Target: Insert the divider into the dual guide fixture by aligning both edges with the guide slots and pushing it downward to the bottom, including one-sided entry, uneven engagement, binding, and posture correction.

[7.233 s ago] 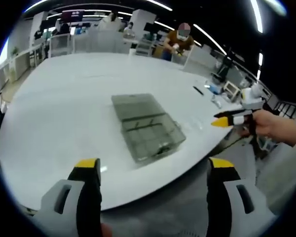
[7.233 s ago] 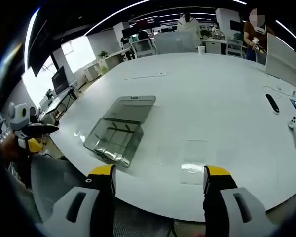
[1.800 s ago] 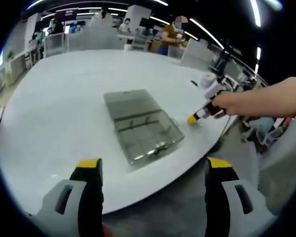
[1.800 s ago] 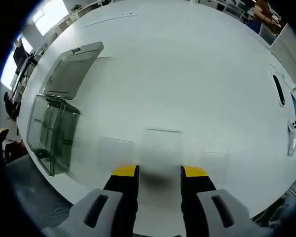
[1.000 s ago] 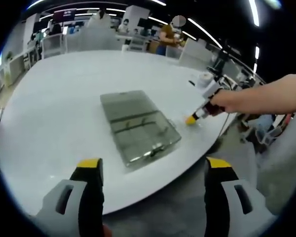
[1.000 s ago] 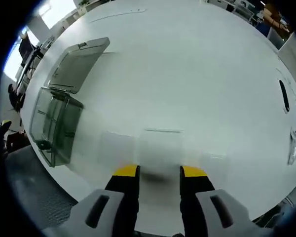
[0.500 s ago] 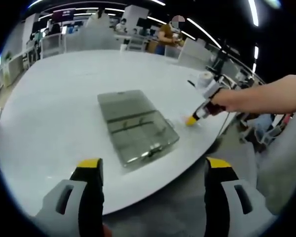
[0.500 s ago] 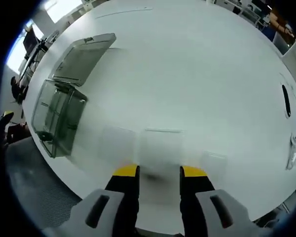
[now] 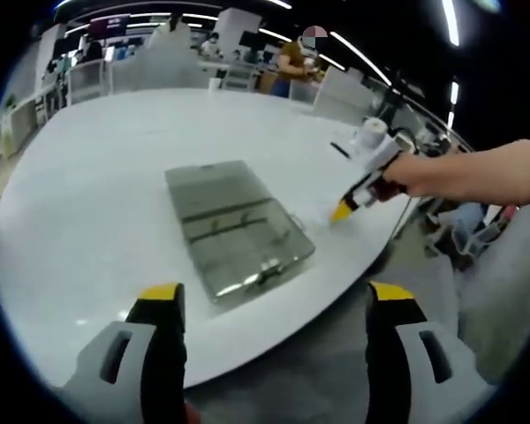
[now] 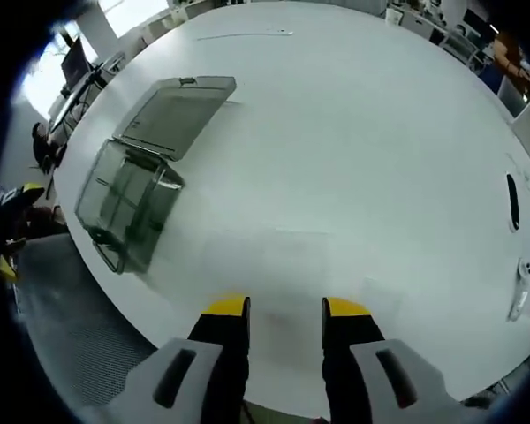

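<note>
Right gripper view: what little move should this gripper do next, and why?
Probably swing the right gripper left, toward the open clear box. Its jaws stand narrow, with a faint clear sheet just ahead of them, likely the divider, though I cannot tell whether it is gripped. The box sits off to the side with its lid laid back, so its slots look ready.

The right gripper [image 10: 285, 311] holds its yellow-tipped jaws narrowly parted over the white bench [image 10: 362, 159]. Well up-left of them sits a clear grey-tinted plastic compartment box [image 10: 131, 202], lid hinged open.
</note>
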{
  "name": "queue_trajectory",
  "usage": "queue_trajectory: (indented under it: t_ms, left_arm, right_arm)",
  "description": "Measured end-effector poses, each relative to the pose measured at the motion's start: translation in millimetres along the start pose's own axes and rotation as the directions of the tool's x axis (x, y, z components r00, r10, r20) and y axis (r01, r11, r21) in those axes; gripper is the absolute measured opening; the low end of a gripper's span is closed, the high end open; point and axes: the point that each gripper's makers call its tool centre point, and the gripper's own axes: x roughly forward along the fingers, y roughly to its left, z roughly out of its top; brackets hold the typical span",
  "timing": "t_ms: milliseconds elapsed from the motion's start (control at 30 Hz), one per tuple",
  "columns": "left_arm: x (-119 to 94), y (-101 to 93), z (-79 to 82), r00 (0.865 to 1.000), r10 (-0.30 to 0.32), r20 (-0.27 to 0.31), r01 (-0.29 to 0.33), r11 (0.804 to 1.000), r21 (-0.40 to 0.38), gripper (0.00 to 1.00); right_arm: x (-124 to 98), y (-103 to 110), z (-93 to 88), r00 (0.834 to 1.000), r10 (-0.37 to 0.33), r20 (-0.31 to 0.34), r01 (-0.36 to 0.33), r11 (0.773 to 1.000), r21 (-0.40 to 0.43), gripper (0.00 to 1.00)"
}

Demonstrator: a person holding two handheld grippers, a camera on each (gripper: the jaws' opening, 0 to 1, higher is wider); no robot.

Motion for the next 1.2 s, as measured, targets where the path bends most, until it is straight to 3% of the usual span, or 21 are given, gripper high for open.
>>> queue_trajectory:
  t_ms: [600, 1200]
  left_arm:
    - [8, -10.0, 1.1, 0.999, -0.039, -0.006, 0.039, 0.999, 0.002, 0.80]
    - [12, -13.8, 0.0, 0.998, -0.066, -0.004, 0.065, 0.998, -0.024, 0.72]
  right_arm:
    - [-29, 38, 14.3, 0.991, 0.069, 0.116, -0.058, 0.994, -0.092, 0.27]
    - [-54, 77, 23.4, 0.972, 0.131, 0.194, -0.098, 0.981, -0.170, 0.27]
